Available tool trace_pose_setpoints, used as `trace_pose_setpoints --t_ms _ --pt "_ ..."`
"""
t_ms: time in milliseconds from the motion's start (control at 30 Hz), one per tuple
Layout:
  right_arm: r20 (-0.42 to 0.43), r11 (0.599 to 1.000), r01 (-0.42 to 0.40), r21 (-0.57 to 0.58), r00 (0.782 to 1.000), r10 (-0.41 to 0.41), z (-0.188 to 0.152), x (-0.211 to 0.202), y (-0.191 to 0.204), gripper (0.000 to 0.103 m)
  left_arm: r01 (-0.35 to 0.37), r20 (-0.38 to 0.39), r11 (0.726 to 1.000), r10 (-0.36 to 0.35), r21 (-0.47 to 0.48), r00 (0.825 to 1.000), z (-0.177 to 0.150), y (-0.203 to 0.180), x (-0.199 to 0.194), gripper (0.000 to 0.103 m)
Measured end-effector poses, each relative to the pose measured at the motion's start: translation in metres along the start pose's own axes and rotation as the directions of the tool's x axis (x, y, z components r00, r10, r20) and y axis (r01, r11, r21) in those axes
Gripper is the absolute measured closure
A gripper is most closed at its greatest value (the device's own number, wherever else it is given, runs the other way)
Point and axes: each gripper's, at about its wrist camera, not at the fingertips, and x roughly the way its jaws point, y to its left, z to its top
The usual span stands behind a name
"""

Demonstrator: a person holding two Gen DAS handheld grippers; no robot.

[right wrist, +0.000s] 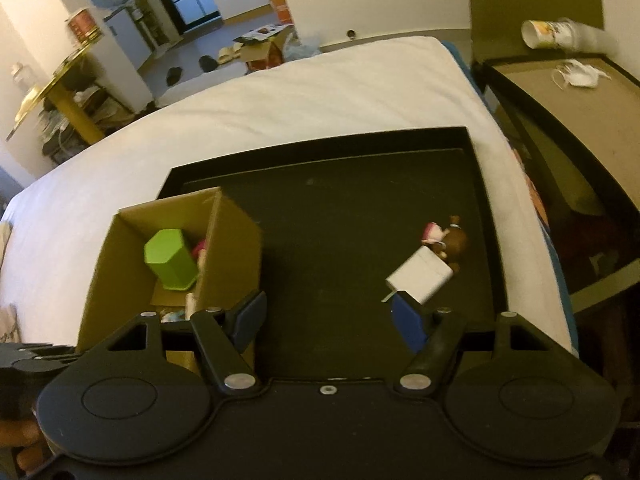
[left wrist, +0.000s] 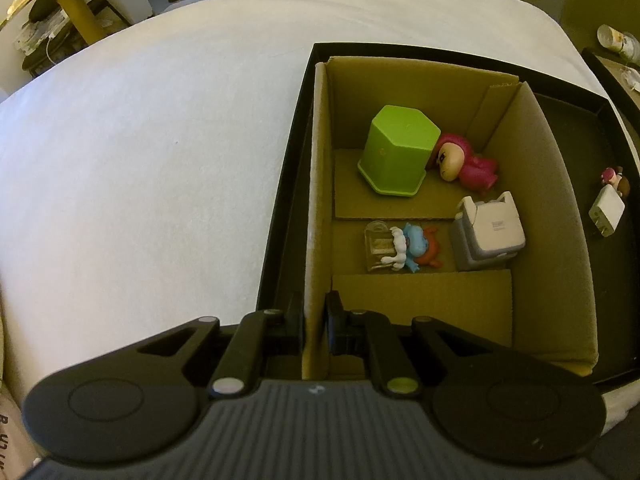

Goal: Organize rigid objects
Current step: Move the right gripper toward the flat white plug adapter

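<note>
Cardboard, plain and corrugated, forms the open box (left wrist: 440, 296) standing in a shallow black tray (left wrist: 288, 168) on a smooth white sheet (left wrist: 140, 160). From the left wrist, the left gripper (left wrist: 315, 320) is pinched tight on the box's near-left wall. Inside lie a glossy green hexagonal cup (left wrist: 396, 150) upside down, touching a pink figurine (left wrist: 468, 162), a white-and-grey blocky gadget (left wrist: 486, 232), and a small blue-and-orange toy (left wrist: 412, 246).

From the right wrist, the right gripper (right wrist: 326, 316) hovers over the tray's matte floor, jaws about half spread and empty. A white boxy charger (right wrist: 420, 276) lies just beyond its right finger, against a brown-haired figurine (right wrist: 450, 240). Beyond are a brown side table (right wrist: 580, 92) and a cluttered floor.
</note>
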Motion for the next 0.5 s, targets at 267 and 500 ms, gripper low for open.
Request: trace_pose_setpoints --t_ms 267,500 --pt "-0.008 0.996 0.03 0.08 1.0 -0.029 0.001 0.021 -0.025 0.034 -0.013 -0.005 1.0 0.013 0.002 1.0 0.0 -0.004 0.001 0.092" --pt "-0.021 0.992 0.062 0.107 0.998 -0.06 0.005 0.041 -0.037 0.035 -0.02 -0.006 1.0 0.02 0.0 1.0 0.0 -0.005 0.001 0.092"
